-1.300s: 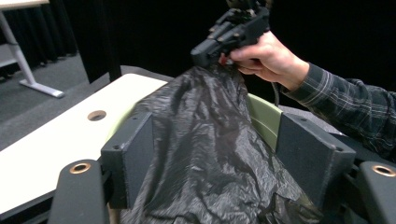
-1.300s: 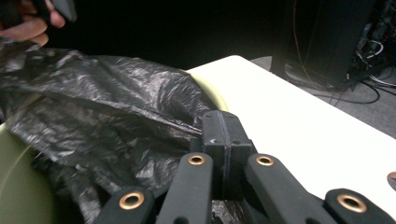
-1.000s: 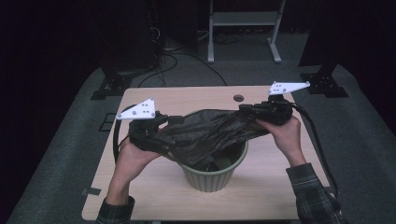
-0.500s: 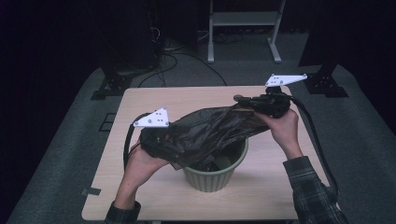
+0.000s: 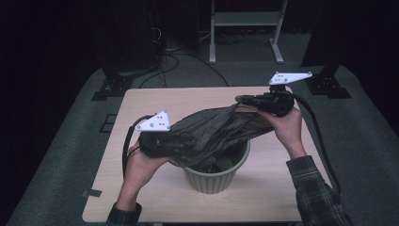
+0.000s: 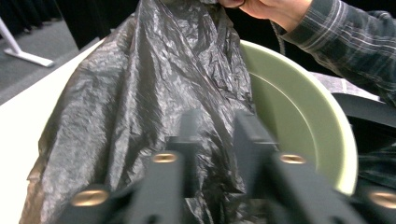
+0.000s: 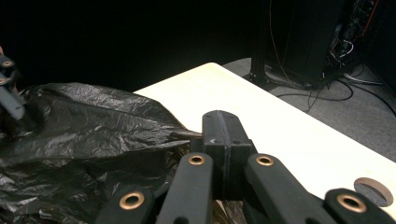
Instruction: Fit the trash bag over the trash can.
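- The table (image 5: 141, 101) carried a green bin (image 5: 217, 176) near its front edge.
- A black bag (image 5: 211, 129) hung stretched above the bin.
- The right gripper (image 7: 223, 135), pressed together, pinched the bag's edge.
- The left gripper (image 6: 215, 140) had just been closing, bag film between its jaws.

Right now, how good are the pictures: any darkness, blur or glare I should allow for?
High view: dim room, black surroundings, the table evenly lit, no glare. Left gripper view: jaws blurred up close, the bag and the green bin fairly sharp. Right gripper view: black background, soft sheen on the bag's creases.
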`<action>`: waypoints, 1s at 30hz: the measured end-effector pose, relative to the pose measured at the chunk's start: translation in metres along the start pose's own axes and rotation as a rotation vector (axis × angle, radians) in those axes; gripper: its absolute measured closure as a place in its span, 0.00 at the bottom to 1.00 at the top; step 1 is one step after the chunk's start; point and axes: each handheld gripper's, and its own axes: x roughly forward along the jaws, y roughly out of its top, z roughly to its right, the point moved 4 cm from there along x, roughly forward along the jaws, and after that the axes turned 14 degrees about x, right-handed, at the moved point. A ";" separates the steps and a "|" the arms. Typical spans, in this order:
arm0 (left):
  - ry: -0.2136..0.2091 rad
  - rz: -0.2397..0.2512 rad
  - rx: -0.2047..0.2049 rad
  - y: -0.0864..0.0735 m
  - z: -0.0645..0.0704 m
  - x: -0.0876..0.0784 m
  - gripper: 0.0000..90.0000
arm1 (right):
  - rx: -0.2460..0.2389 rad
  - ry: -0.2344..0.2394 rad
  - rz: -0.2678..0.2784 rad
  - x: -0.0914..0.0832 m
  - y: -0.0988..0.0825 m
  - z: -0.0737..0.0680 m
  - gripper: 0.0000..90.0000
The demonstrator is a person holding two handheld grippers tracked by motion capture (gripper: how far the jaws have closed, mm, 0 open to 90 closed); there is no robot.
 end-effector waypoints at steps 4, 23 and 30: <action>0.009 0.027 -0.021 0.001 -0.004 -0.007 1.00 | -0.004 0.001 -0.004 -0.001 -0.002 0.000 1.00; 0.216 0.030 -0.155 -0.021 -0.073 -0.032 1.00 | 0.018 -0.011 -0.040 0.007 -0.015 0.011 1.00; 0.260 -0.008 -0.170 -0.036 -0.087 -0.027 1.00 | 0.031 -0.019 -0.054 0.013 -0.021 0.018 1.00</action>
